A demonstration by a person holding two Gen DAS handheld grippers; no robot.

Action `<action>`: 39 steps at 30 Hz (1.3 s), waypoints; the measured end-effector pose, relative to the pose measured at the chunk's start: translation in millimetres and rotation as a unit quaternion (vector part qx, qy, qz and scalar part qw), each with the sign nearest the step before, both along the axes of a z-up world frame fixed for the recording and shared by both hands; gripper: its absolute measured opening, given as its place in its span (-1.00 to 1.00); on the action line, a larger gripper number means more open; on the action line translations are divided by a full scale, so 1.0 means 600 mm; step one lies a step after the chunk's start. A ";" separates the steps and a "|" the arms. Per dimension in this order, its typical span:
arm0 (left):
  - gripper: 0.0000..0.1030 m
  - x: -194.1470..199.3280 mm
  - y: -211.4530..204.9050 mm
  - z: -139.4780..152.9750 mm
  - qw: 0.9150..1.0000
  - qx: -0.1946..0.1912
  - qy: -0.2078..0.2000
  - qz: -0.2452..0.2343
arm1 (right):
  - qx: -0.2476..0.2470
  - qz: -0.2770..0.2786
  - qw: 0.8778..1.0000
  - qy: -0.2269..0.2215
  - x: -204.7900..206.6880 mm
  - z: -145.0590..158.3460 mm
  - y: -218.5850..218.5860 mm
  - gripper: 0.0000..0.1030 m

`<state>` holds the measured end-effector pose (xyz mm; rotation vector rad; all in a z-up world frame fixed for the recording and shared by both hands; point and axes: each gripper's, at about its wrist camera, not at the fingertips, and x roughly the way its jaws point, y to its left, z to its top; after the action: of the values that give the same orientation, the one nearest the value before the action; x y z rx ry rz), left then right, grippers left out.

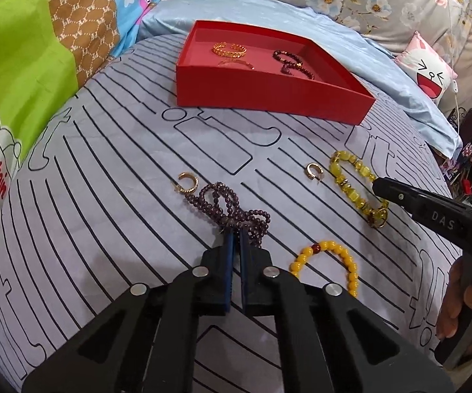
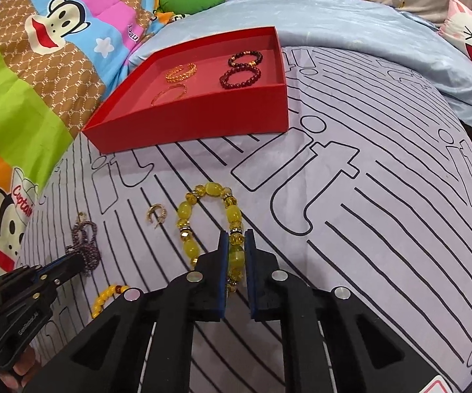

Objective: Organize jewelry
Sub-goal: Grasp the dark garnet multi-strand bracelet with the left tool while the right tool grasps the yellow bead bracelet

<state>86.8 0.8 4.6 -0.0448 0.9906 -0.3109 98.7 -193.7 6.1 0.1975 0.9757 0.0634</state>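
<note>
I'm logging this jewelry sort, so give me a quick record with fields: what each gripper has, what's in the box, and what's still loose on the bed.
left gripper: shut on purple bead strand
right gripper: shut on yellow-green bead bracelet
red box: gold cuff, thin gold bangle, two dark red bead bracelets
loose on bedsheet: two gold hoop earrings, yellow bead bracelet
</note>
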 end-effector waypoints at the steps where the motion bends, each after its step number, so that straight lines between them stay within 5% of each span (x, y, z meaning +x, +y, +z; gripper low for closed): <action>1: -0.94 -0.001 -0.001 0.003 1.000 -0.002 -0.002 -0.002 | 0.002 0.001 1.000 -0.003 -0.002 0.005 0.000 -0.82; 18: -1.00 0.005 -0.014 0.046 1.000 -0.007 -0.018 -0.020 | 0.013 -0.001 0.998 -0.056 -0.013 0.086 -0.008 -0.82; 21: -0.81 0.006 -0.011 0.031 1.000 -0.001 -0.003 -0.006 | 0.013 -0.005 0.999 -0.049 -0.017 0.077 -0.012 -0.82; 23: -0.33 0.006 -0.011 0.022 1.000 0.005 0.005 0.001 | 0.014 -0.009 0.999 -0.042 -0.022 0.068 -0.017 -0.82; 26: -0.14 0.007 -0.012 0.017 1.000 0.007 0.001 0.014 | 0.015 -0.012 0.999 -0.034 -0.029 0.058 -0.021 -0.82; 33: -0.23 0.033 -0.014 -0.007 0.999 0.015 0.021 0.037 | 0.019 -0.020 1.000 -0.014 -0.047 0.034 -0.029 -0.82; 35: -0.51 0.033 -0.013 -0.006 0.999 0.013 0.018 0.035 | 0.020 -0.020 1.000 -0.012 -0.051 0.031 -0.029 -0.82; 39: -0.65 0.030 -0.002 -0.004 0.999 -0.014 0.025 0.027 | 0.023 -0.016 1.000 -0.011 -0.055 0.029 -0.026 -0.82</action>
<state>104.9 -0.6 2.2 -0.1052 1.0320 -0.2753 65.5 -209.3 23.7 0.2541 0.9498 0.0595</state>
